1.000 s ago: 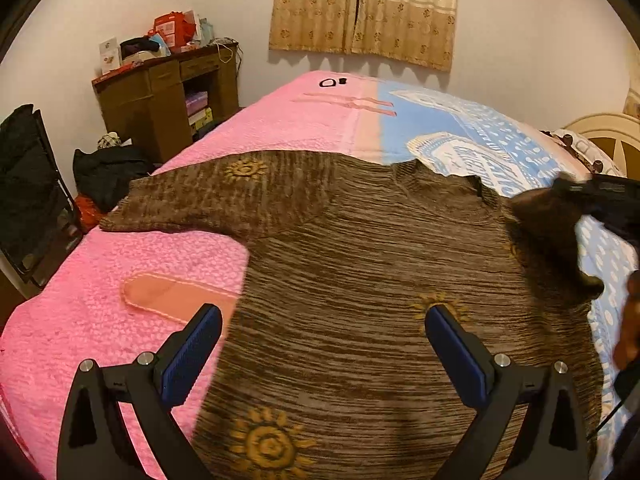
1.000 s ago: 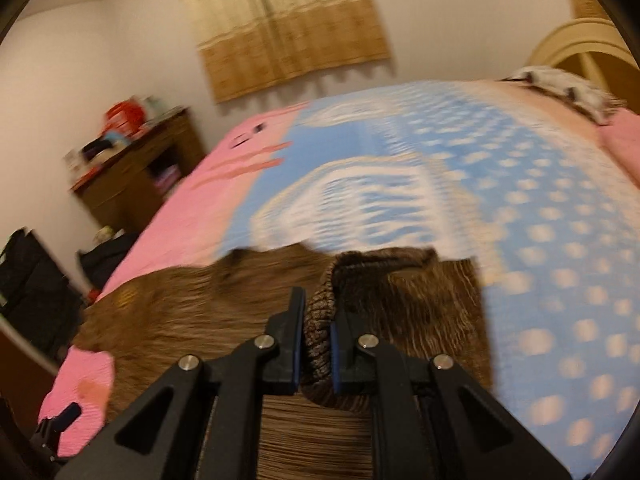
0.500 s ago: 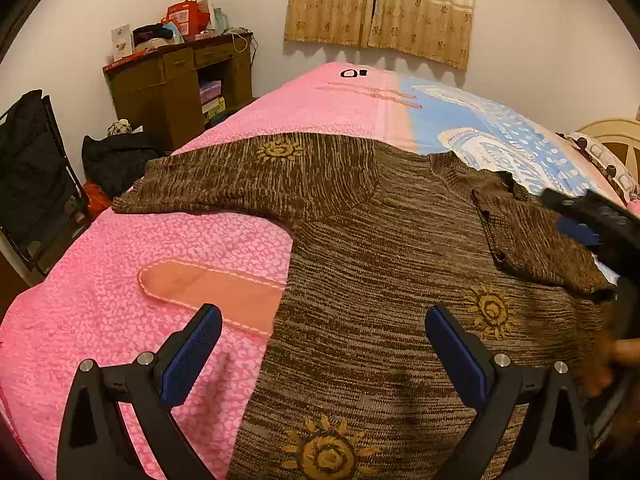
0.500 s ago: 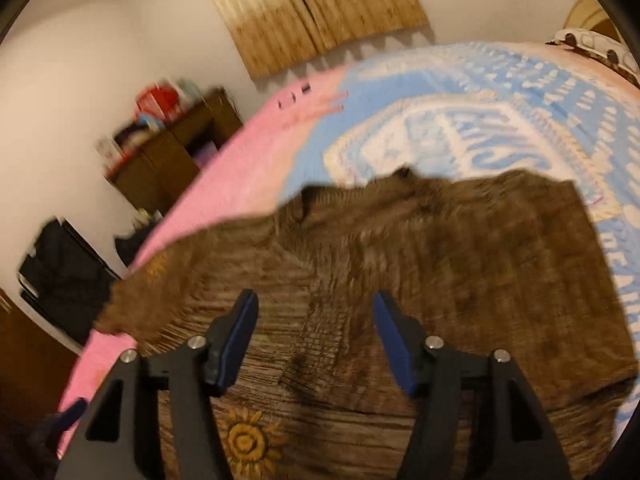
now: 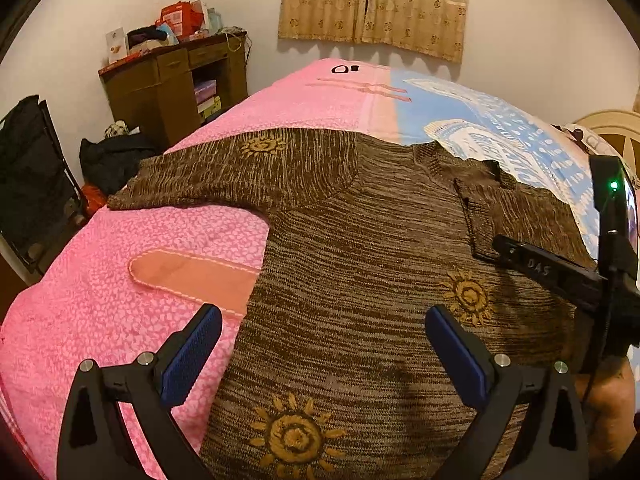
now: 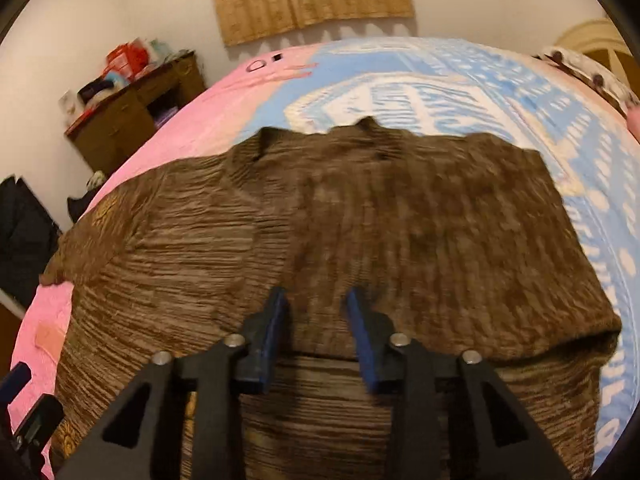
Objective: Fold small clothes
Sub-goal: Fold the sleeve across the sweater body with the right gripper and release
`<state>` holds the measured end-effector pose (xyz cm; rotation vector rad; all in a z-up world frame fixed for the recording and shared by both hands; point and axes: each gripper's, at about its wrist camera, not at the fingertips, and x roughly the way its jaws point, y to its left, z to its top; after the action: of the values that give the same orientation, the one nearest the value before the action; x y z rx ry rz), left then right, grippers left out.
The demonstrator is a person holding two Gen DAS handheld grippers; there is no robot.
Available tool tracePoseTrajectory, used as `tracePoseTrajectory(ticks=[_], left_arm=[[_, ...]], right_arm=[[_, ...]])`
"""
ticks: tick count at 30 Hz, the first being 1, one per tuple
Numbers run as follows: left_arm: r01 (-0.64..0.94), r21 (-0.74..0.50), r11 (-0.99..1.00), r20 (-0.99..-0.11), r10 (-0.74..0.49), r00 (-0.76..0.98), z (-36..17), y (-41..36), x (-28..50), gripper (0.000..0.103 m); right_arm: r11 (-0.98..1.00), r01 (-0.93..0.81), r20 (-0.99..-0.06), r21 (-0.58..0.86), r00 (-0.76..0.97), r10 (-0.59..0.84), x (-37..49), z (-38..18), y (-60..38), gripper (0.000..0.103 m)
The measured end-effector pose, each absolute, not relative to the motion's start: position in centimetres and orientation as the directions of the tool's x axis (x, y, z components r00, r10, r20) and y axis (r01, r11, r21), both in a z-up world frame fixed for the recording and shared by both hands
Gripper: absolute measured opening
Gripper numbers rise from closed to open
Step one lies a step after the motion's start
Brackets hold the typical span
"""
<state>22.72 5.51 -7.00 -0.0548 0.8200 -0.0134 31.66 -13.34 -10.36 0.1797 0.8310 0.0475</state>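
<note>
A brown knit sweater [image 5: 360, 248] with orange sun motifs lies spread on the bed. Its left sleeve [image 5: 224, 176] stretches out over the pink cover; its right sleeve [image 6: 432, 240] lies folded inward across the chest. My left gripper [image 5: 322, 344] hovers wide open above the sweater's lower body, holding nothing. My right gripper [image 6: 316, 308] is low over the folded sleeve's cuff edge, its jaws closing with a gap still between them; no cloth is pinched. In the left wrist view the right gripper's black body [image 5: 560, 268] shows at the right edge.
The bed has a pink and blue cover [image 5: 120, 288]. A wooden desk [image 5: 172, 88] with clutter stands at the far left by the wall. Dark bags [image 5: 112, 156] lie on the floor beside it. Curtains [image 5: 372, 4] hang at the back; a headboard [image 5: 612, 132] is at right.
My right gripper let go of the sleeve cuff, which now lies folded flat across the chest. It sank toward the sweater, opened wide and then narrowed. The left gripper barely moved.
</note>
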Motion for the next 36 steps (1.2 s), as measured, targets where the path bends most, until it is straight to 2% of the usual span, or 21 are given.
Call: tracePoseTrajectory(ticks=[2, 3, 4, 5, 8, 12, 13, 14, 16, 19, 21, 24, 32, 36], left_arm=[[-0.002, -0.039, 0.999, -0.724, -0.027, 0.689, -6.8, 5.4, 22.3, 0.102], [0.000, -0.030, 1.000, -0.720, -0.021, 0.694, -6.7, 5.4, 22.0, 0.102], [0.000, -0.014, 1.000, -0.716, -0.010, 0.698, -6.6, 5.4, 21.9, 0.102], [-0.002, -0.002, 1.000, -0.712, 0.000, 0.702, -6.6, 5.4, 21.8, 0.102], [-0.018, -0.010, 1.000, -0.722, 0.005, 0.692, -7.1, 5.7, 22.2, 0.102], [-0.059, -0.056, 0.997, -0.745, -0.003, 0.667, -7.8, 7.4, 22.8, 0.102], [-0.069, -0.060, 0.996, -0.745, 0.001, 0.667, -7.8, 7.9, 22.8, 0.102], [-0.096, -0.074, 0.993, -0.740, 0.009, 0.672, -7.7, 9.2, 22.9, 0.102], [-0.142, -0.109, 0.984, -0.732, 0.018, 0.681, -7.4, 11.4, 23.2, 0.102], [-0.287, -0.188, 0.939, -0.714, 0.070, 0.697, -6.6, 16.7, 24.5, 0.102], [-0.405, -0.222, 0.887, -0.710, 0.138, 0.691, -6.1, 20.3, 25.8, 0.102], [-0.486, -0.328, 0.810, -0.708, 0.129, 0.694, -6.2, 25.2, 28.5, 0.102], [-0.551, -0.454, 0.701, -0.763, 0.013, 0.646, -10.3, 29.7, 34.5, 0.101], [-0.550, -0.421, 0.722, -0.757, 0.055, 0.651, -10.1, 28.7, 35.2, 0.101]], right_arm=[[0.992, 0.003, -0.740, 0.130, 0.666, 0.095, 31.8, -10.2, -12.9, 0.043], [0.989, -0.016, -0.738, 0.150, 0.664, 0.123, 31.7, -9.9, -13.2, 0.040], [0.982, -0.022, -0.725, 0.190, 0.672, 0.155, 31.3, -9.5, -14.0, 0.032], [0.976, -0.004, -0.702, 0.217, 0.694, 0.158, 30.7, -8.8, -15.3, 0.031], [0.976, 0.081, -0.683, 0.204, 0.726, 0.083, 29.7, -8.1, -18.4, 0.035], [0.973, 0.143, -0.745, 0.184, 0.665, 0.043, 29.3, -10.8, -20.7, 0.033], [0.977, 0.126, -0.724, 0.174, 0.689, 0.040, 28.8, -10.9, -20.4, 0.036], [0.980, 0.112, -0.715, 0.164, 0.698, 0.040, 28.6, -10.7, -20.0, 0.047], [0.988, 0.103, -0.720, 0.118, 0.694, 0.013, 28.7, -10.6, -18.9, 0.055], [0.993, 0.100, -0.711, 0.063, 0.703, -0.025, 28.3, -10.5, -17.9, 0.055], [0.992, 0.095, -0.706, 0.084, 0.708, -0.008, 28.2, -10.5, -18.5, 0.055], [0.985, 0.111, -0.703, 0.134, 0.711, 0.016, 28.3, -10.6, -19.6, 0.055], [0.985, 0.107, -0.704, 0.132, 0.710, 0.018, 28.5, -10.6, -19.3, 0.058], [0.985, 0.104, -0.704, 0.139, 0.710, 0.024, 28.5, -10.7, -19.4, 0.059]])
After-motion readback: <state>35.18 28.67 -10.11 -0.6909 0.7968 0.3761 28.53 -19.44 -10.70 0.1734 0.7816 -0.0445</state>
